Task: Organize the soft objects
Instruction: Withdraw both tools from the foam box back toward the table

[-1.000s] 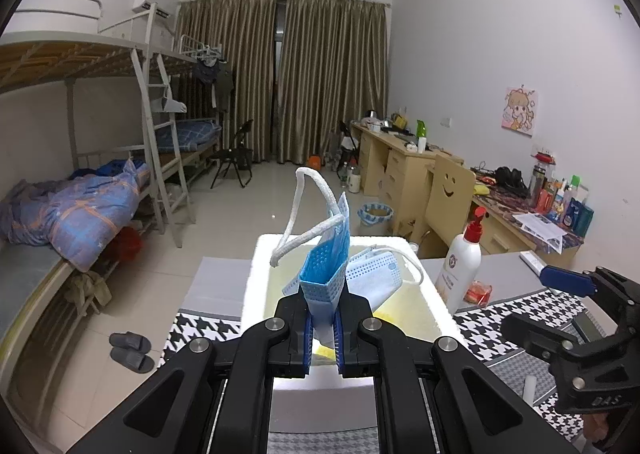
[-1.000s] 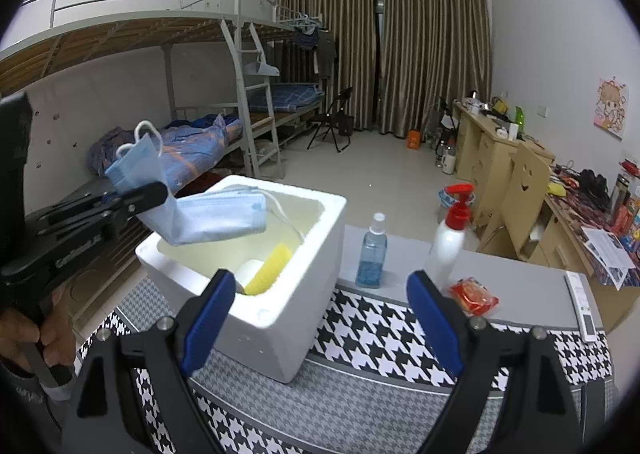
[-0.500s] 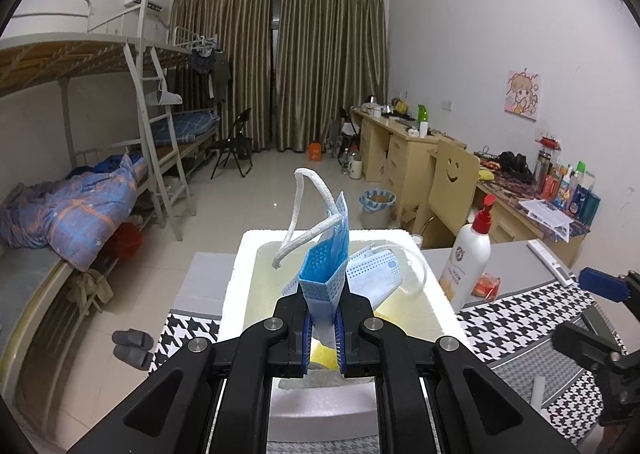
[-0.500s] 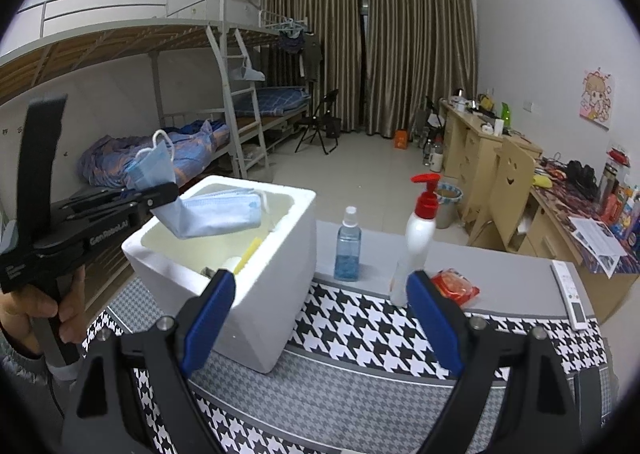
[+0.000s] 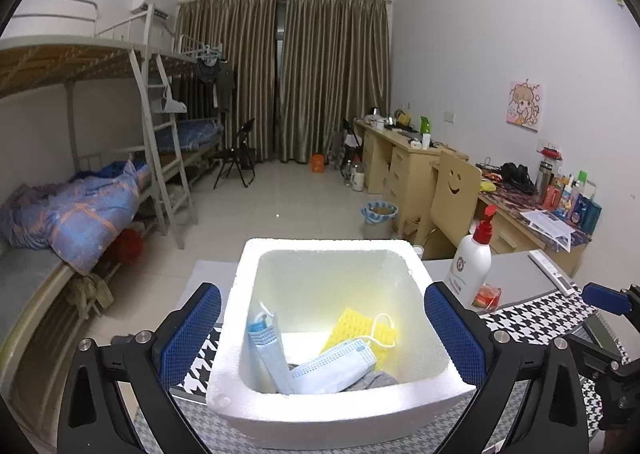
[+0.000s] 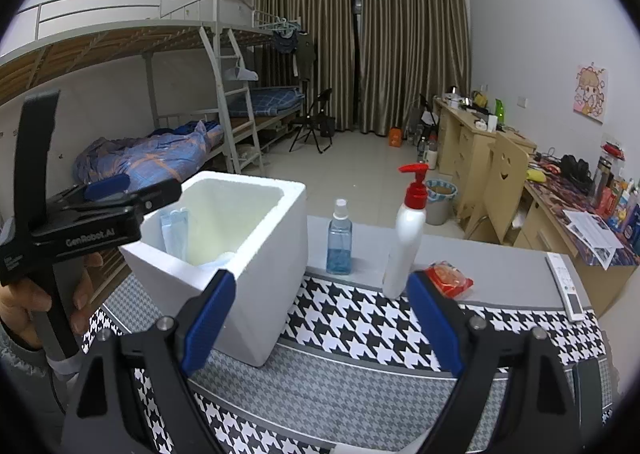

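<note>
A white foam box [image 5: 348, 418] stands on the houndstooth-covered table. Inside it lie a blue face mask [image 5: 336, 368], a second mask [image 5: 266, 342] leaning on the left wall, a yellow sponge [image 5: 352, 324] and some grey cloth [image 5: 376, 380]. My left gripper [image 5: 320, 294] hovers over the box; its jaws are opening, wide apart, with nothing between them. In the right wrist view the box [image 6: 276, 254] sits left of centre with a mask [image 6: 175, 230] showing inside and the left gripper [image 6: 140, 189] above its rim. My right gripper [image 6: 320, 280] is open and empty, short of the box.
A white pump bottle [image 6: 404, 246] with a red top, a small blue bottle [image 6: 339, 242], a red packet [image 6: 448, 280] and a remote [image 6: 564, 286] sit on the grey tabletop right of the box. Bunk beds stand to the left, desks to the right.
My left gripper went from shut on a blue mask held above the box to wide open; the mask now lies inside the box. The right gripper drifted slightly.
</note>
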Action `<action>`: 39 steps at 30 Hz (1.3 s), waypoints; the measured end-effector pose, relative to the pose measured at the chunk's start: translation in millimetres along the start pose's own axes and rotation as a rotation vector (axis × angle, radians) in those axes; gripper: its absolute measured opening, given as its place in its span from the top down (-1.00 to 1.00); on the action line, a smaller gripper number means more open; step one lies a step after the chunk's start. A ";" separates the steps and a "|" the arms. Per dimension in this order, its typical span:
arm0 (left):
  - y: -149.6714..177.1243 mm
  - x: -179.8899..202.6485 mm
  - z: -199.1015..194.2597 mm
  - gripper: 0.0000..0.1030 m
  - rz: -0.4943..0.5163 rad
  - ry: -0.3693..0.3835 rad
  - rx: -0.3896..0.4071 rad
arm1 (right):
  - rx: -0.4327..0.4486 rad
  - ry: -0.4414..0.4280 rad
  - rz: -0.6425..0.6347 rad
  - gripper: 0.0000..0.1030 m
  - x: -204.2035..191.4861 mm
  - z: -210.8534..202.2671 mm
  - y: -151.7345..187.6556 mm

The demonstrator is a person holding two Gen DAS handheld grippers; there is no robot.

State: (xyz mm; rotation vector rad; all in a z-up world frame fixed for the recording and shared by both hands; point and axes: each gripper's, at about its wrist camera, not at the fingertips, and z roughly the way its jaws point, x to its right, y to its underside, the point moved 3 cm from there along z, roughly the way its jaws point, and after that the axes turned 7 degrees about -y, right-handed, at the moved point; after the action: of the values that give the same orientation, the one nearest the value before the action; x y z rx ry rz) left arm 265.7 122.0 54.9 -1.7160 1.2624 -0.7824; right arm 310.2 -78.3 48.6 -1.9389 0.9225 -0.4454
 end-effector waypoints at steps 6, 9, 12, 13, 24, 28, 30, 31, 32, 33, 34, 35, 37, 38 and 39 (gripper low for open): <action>-1.5 2.4 -14.0 -0.98 -0.004 0.005 0.021 | 0.009 0.001 0.000 -0.75 -0.5 -6.5 3.0; -1.2 2.6 -21.9 -0.98 -0.015 0.012 0.023 | 0.014 0.001 0.006 -0.75 0.9 -9.8 4.4; 0.2 3.9 -29.6 -0.98 -0.015 0.010 0.033 | 0.020 0.001 0.016 -0.75 2.9 -13.8 6.1; 0.8 4.7 -32.9 -0.98 -0.015 0.009 0.037 | 0.023 -0.001 0.019 -0.75 3.1 -15.7 7.0; 9.2 10.1 -65.8 -0.98 -0.013 0.030 0.060 | 0.048 0.006 0.023 -0.75 -1.4 -35.9 14.1; 10.6 11.2 -74.2 -0.98 -0.018 0.038 0.065 | 0.056 0.010 0.027 -0.75 -2.6 -43.6 17.2; 11.9 12.4 -78.3 -0.98 -0.017 0.040 0.067 | 0.061 0.013 0.029 -0.75 -2.7 -47.3 18.6; 11.8 11.3 -78.3 -0.98 -0.016 0.041 0.068 | 0.065 0.014 0.031 -0.75 -2.8 -48.9 19.3; 12.3 12.4 -80.0 -0.98 -0.014 0.042 0.069 | 0.067 0.013 0.033 -0.75 -3.0 -50.8 20.1; 13.3 13.4 -82.3 -0.98 -0.015 0.044 0.071 | 0.069 0.011 0.037 -0.75 -3.0 -53.0 21.4; 14.7 14.2 -85.4 -0.98 -0.014 0.048 0.073 | 0.070 0.011 0.039 -0.75 -2.7 -54.4 22.2; 15.7 14.9 -88.0 -0.98 -0.011 0.051 0.076 | 0.072 0.012 0.040 -0.75 -2.1 -56.2 23.0; 17.3 16.0 -93.3 -0.98 -0.010 0.053 0.081 | 0.075 0.019 0.038 -0.75 -2.0 -60.9 24.9; 17.8 16.8 -95.8 -0.98 -0.009 0.056 0.084 | 0.077 0.022 0.039 -0.75 -2.1 -62.7 25.5; 18.4 17.5 -98.2 -0.98 -0.009 0.058 0.086 | 0.079 0.024 0.041 -0.75 -1.9 -65.7 26.8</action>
State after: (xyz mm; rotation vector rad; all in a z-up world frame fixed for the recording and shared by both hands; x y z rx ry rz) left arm 179.1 77.0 82.5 -1.6412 1.2432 -0.8850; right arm 256.5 -123.3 59.9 -1.8437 0.9444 -0.4751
